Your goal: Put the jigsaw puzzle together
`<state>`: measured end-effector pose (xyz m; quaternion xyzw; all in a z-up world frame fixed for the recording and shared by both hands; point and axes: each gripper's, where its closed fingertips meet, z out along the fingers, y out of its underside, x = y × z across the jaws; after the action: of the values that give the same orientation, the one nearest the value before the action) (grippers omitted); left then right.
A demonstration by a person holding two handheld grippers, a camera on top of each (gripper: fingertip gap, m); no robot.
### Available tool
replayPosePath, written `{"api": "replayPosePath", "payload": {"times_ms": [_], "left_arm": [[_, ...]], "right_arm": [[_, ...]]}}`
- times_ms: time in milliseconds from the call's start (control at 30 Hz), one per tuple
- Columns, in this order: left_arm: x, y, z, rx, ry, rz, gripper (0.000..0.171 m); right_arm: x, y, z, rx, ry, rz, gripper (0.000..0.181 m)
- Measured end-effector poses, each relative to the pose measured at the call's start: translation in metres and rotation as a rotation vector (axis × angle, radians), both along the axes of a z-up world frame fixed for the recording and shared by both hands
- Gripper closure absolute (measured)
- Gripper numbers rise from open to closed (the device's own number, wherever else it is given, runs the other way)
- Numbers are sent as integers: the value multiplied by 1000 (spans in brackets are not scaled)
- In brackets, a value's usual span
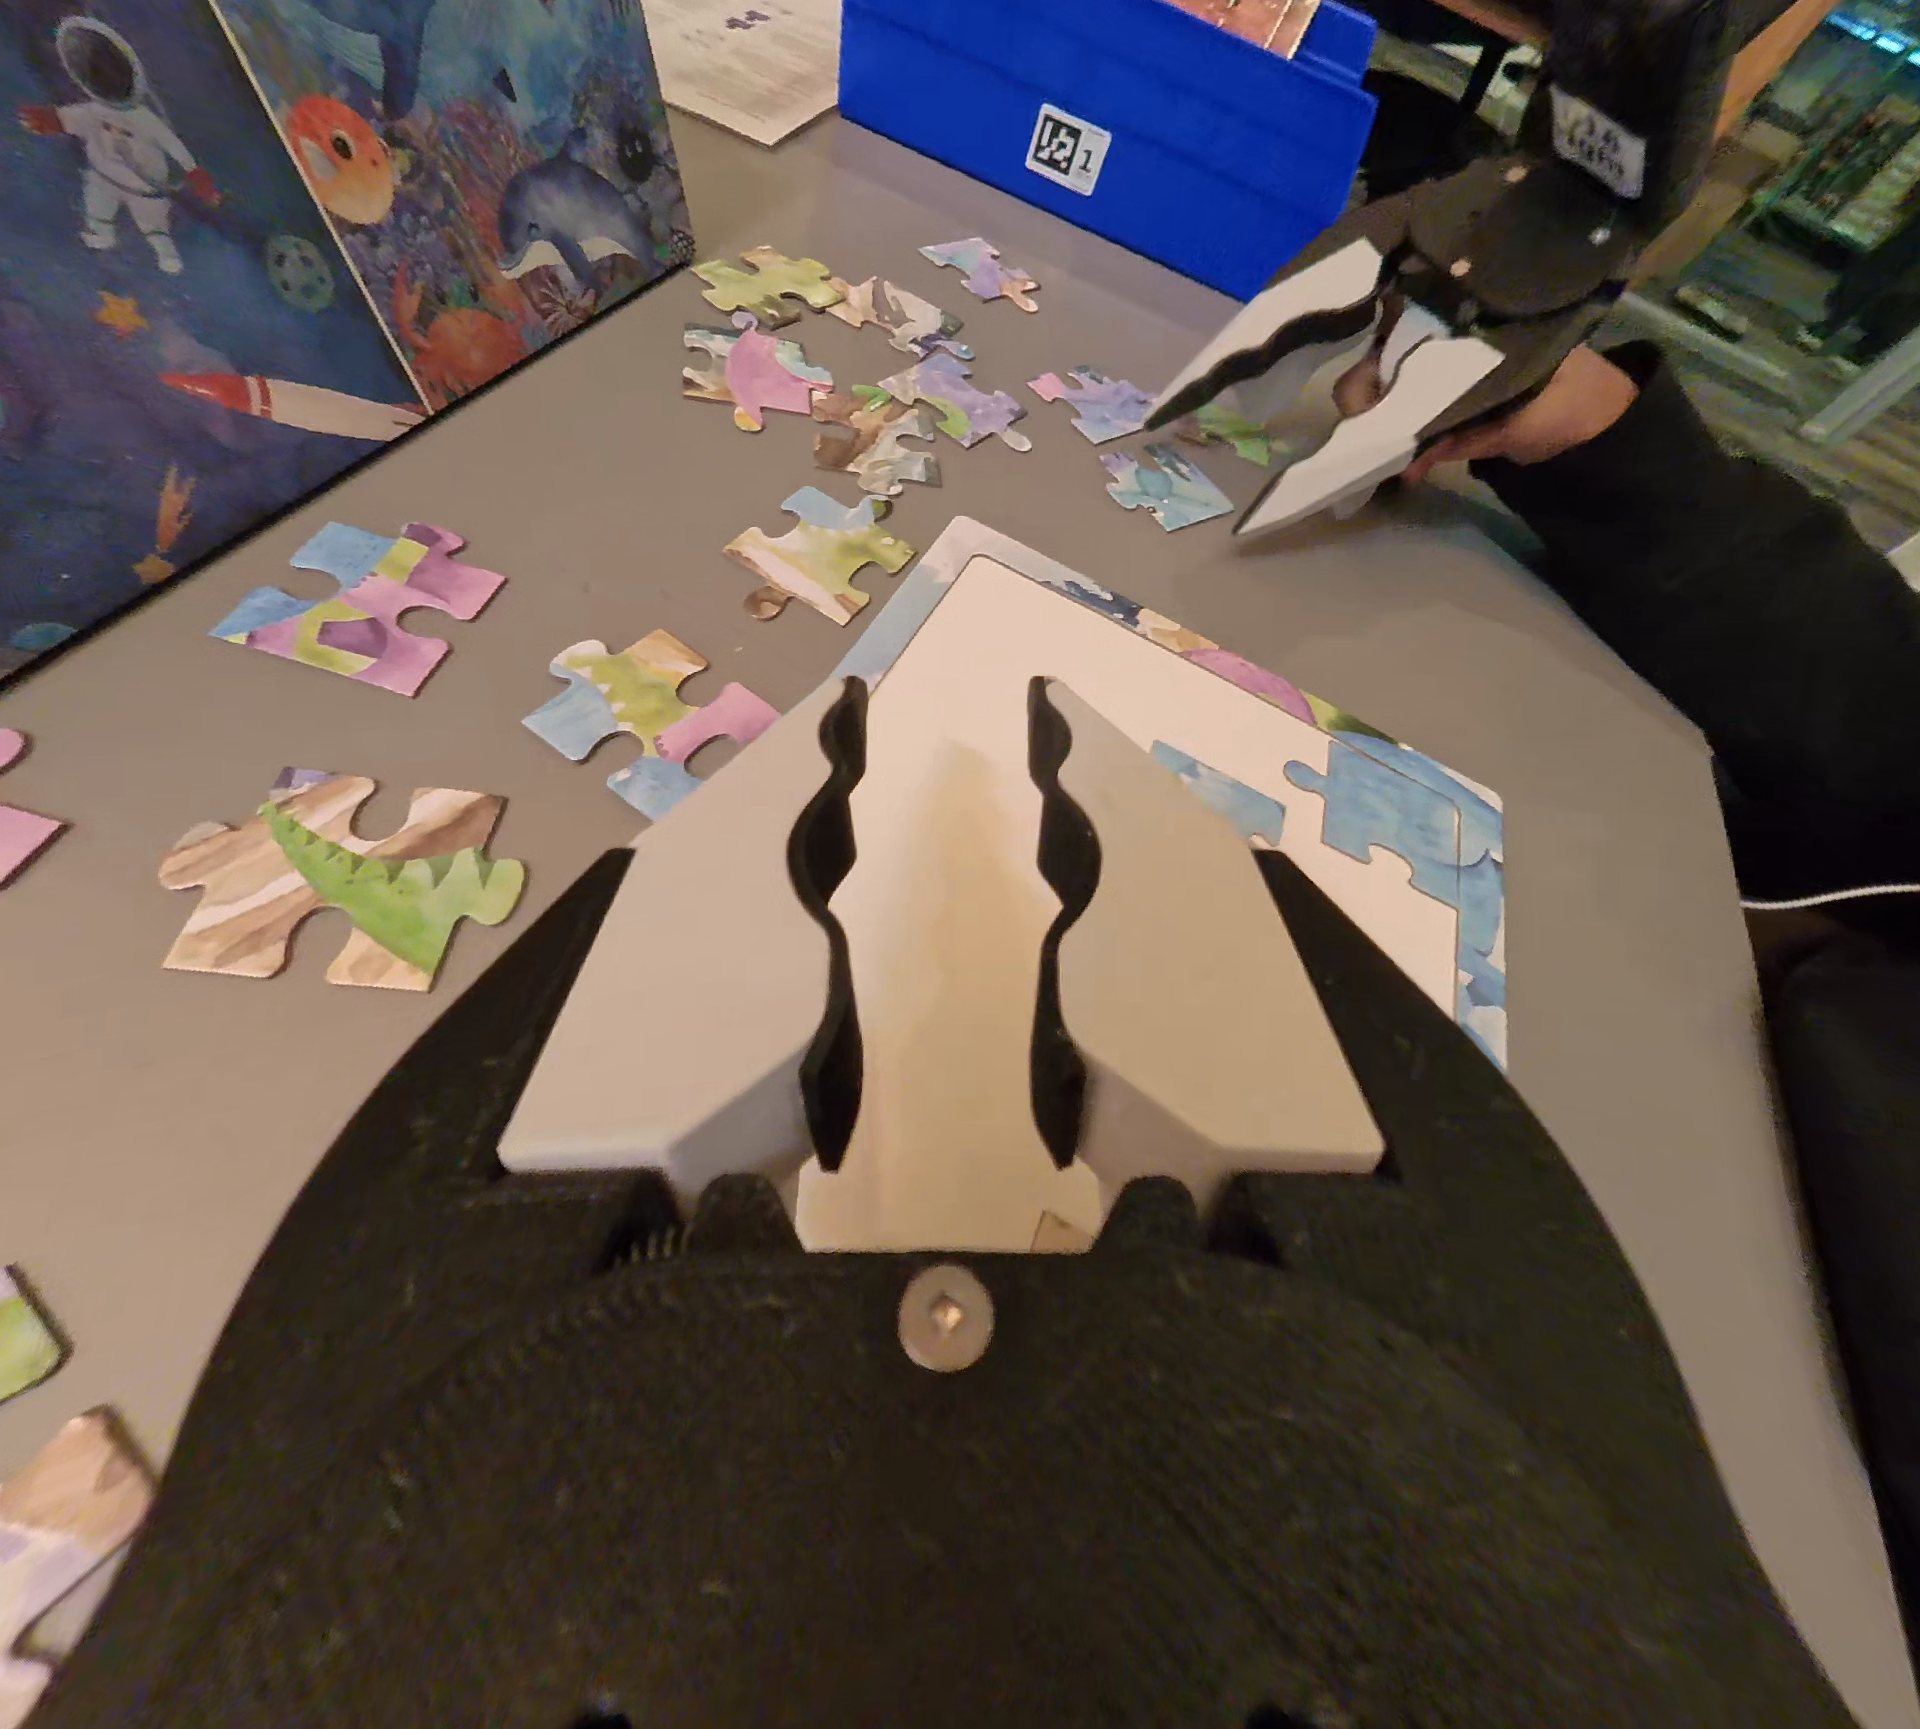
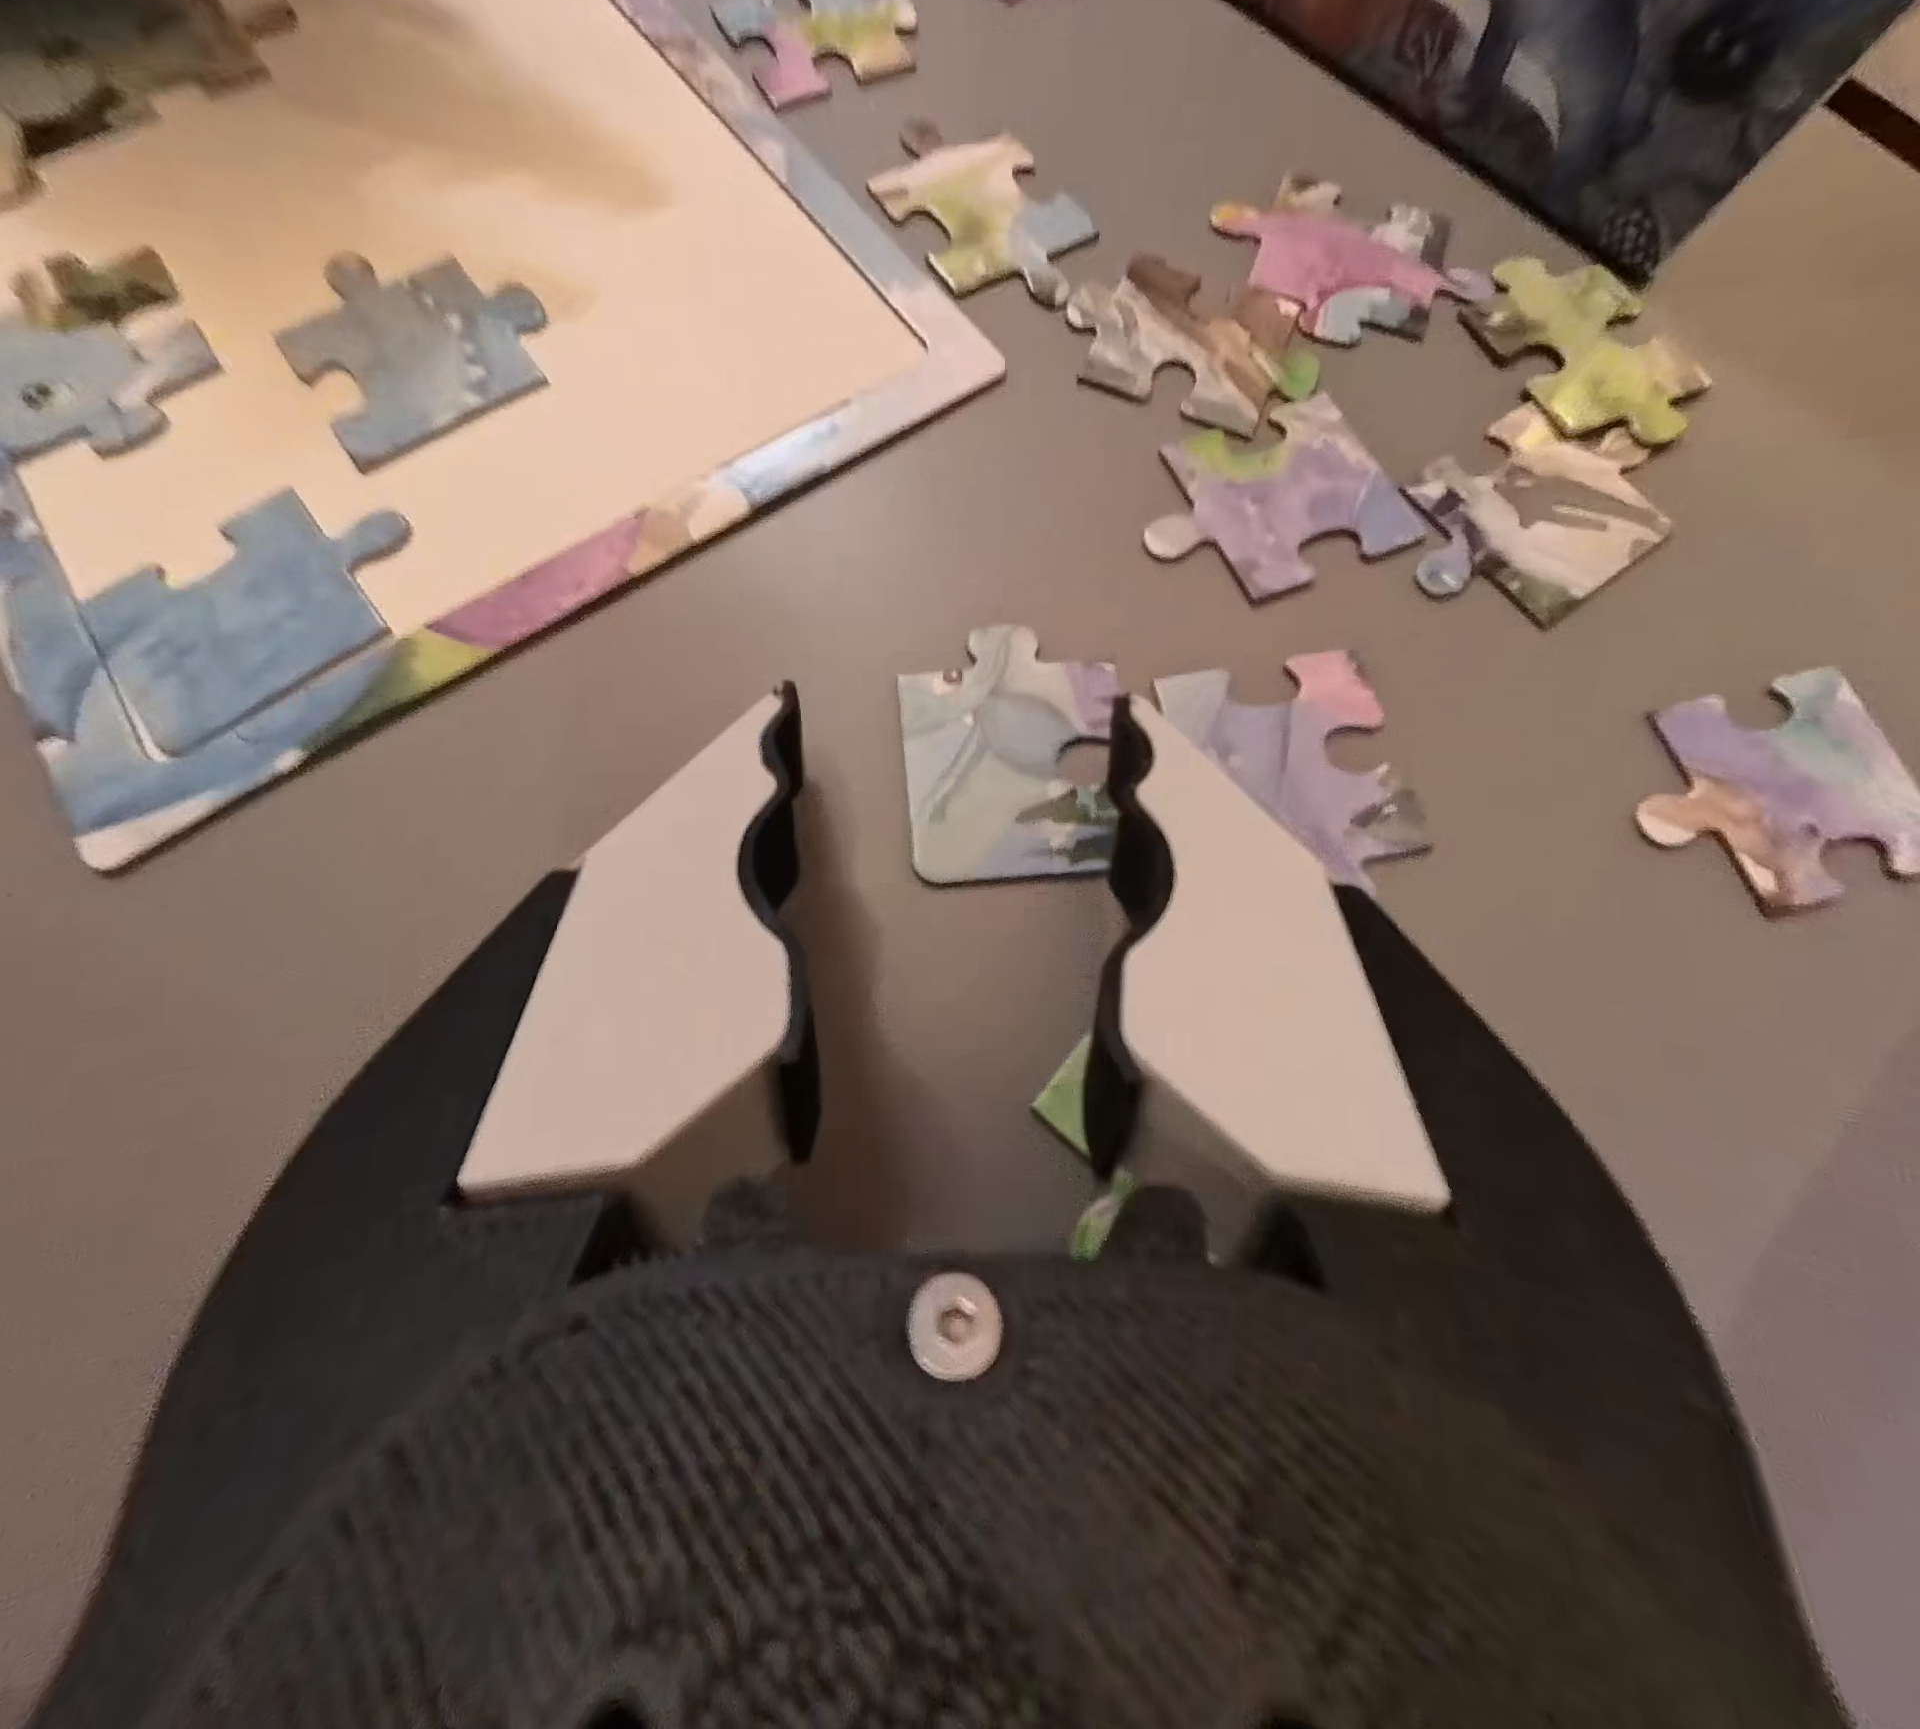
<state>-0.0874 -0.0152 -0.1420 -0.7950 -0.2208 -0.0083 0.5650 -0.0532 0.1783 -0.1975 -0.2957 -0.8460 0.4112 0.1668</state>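
Left tool: the left tool (image 1: 948, 692) hovered over the white puzzle tray (image 1: 1382, 910), released, nothing between its fingers.
Right tool: the right tool (image 2: 954, 708) hung low over the grey desk (image 2: 260, 1004), jaws apart and empty, just before a pale blue corner puzzle piece (image 2: 997, 754).
Puzzle tray: flat on the desk, with a few blue pieces (image 2: 416, 354) seated inside its frame.
Loose pieces: pastel cardboard pieces (image 1: 862, 391) lay scattered beyond and left of the tray, some overlapping.
Surroundings: a tall illustrated puzzle box (image 1: 312, 152) stood to the left; a blue plastic bin (image 1: 1101, 79) holding a picture board sat behind; a printed paper sheet (image 1: 738, 17) lay between them.
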Motion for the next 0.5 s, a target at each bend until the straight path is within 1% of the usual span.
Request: {"api": "replayPosePath", "payload": {"times_ms": [67, 200, 333, 367, 467, 500], "left_arm": [[1, 1, 0, 4, -2, -5, 142], [-5, -2, -10, -32, 3, 13, 143], [0, 2, -4, 15, -30, -12, 142], [1, 2, -2, 19, -24, -14, 141], [-2, 0, -5, -9, 10, 1, 142], [-3, 0, -7, -18, 10, 4, 142]], "right_arm": [[0, 3, -6, 33, -12, -8, 122], [2, 6, -12, 30, -75, -13, 126], [4, 7, -12, 34, -71, -8, 128], [4, 7, -12, 33, -72, -7, 131], [5, 7, -11, 27, -75, -3, 151], [5, 6, -11, 27, -75, 0, 152]]}}
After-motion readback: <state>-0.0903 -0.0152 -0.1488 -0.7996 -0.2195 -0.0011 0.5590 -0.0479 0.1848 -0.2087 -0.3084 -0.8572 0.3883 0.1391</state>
